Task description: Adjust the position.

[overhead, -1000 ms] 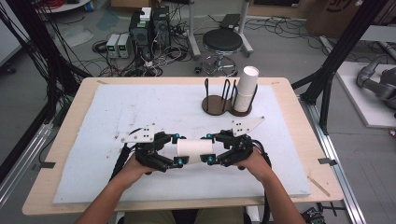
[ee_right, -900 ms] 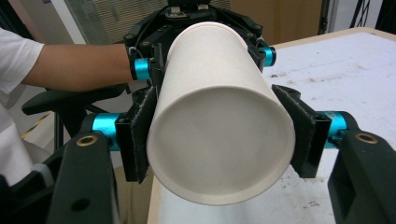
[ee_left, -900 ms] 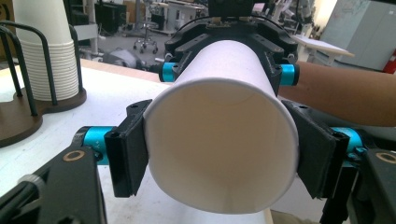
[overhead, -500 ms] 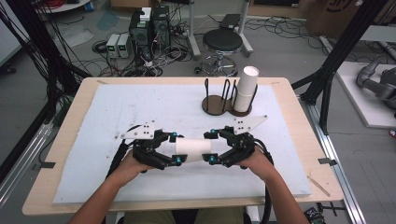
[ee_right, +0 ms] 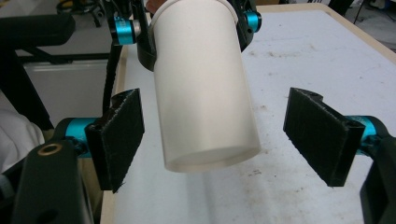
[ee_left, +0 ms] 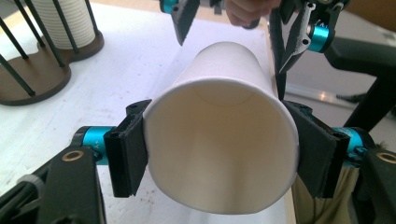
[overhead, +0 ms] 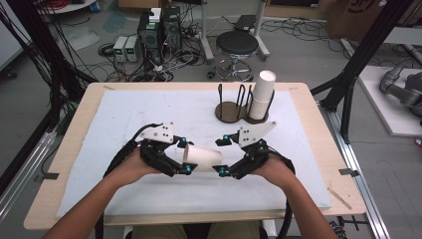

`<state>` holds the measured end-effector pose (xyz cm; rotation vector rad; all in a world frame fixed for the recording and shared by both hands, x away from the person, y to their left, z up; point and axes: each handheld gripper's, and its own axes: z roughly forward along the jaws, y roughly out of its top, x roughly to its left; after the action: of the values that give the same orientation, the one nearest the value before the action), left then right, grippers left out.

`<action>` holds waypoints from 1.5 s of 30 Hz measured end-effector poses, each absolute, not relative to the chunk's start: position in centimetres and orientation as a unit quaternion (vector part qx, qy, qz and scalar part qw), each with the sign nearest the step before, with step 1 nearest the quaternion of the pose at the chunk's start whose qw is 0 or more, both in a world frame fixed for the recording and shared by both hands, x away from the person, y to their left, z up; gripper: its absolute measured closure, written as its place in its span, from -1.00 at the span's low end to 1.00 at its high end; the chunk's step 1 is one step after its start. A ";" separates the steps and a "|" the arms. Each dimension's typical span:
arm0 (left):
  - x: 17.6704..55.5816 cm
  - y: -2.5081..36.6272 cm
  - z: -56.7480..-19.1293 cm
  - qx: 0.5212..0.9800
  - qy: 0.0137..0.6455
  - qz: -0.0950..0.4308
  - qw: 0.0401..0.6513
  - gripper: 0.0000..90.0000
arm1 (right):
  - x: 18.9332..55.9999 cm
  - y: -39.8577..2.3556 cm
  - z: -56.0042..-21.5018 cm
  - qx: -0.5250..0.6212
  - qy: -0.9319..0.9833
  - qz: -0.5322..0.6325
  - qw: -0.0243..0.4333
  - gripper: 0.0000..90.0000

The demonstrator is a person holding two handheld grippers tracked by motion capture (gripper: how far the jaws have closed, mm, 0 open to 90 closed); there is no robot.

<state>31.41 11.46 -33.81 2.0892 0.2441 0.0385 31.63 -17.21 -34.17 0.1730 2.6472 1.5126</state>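
Above the white mat [overhead: 124, 119], near the table's front edge, my left gripper [overhead: 182, 155] clamps the rim end of a white paper cup [overhead: 203, 159] lying sideways. My right gripper [overhead: 222, 155] has just been opening; its pads stand wide around the cup's base, not touching (another cup stack [overhead: 261, 94] sits in the rack [overhead: 234, 110] behind).

White paper cup [overhead: 203, 158], lying sideways, held at its rim, apparently above the table

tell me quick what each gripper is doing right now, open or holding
Left gripper: shut on the white paper cup, pads at its rim.
Right gripper: open, jaws just opened, cup base between them but untouched.
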 end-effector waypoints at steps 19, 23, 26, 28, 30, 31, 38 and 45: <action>32.3 10.0 -32.2 0.912 0.087 0.010 0.400 -0.38 | 31.8 -14.5 -33.7 0.007 0.912 0.403 0.075 -0.54; 32.3 9.7 -31.9 0.918 0.082 0.013 0.389 -0.38 | 32.0 -13.8 -33.7 0.000 0.921 0.382 0.074 -0.54; 32.3 9.5 -32.0 0.920 0.078 0.011 0.383 -0.38 | 32.1 -13.3 -33.9 -0.008 0.929 0.364 0.072 -0.54; 32.3 9.4 -32.2 0.924 0.073 0.014 0.376 -0.38 | 32.1 -13.0 -34.0 -0.010 0.931 0.359 0.069 -0.54; 32.2 9.4 -32.3 0.925 0.073 0.014 0.373 -0.38 | 32.2 -12.7 -34.1 -0.015 0.933 0.353 0.068 -0.54; 32.2 9.4 -32.3 0.926 0.073 0.013 0.371 -0.38 | 32.2 -12.6 -34.1 -0.015 0.934 0.350 0.067 -0.54; 32.2 9.3 -32.3 0.927 0.072 0.019 0.367 -0.38 | 32.2 -11.6 -34.5 -0.023 0.943 0.327 0.060 -0.54; 32.1 9.0 -32.5 0.930 0.070 0.020 0.359 -0.38 | 32.1 -10.7 -35.0 -0.030 0.947 0.312 0.066 -0.45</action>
<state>32.12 8.96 -32.54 2.3991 0.1801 0.0509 32.09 -10.69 -35.03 -0.0909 2.8573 0.9407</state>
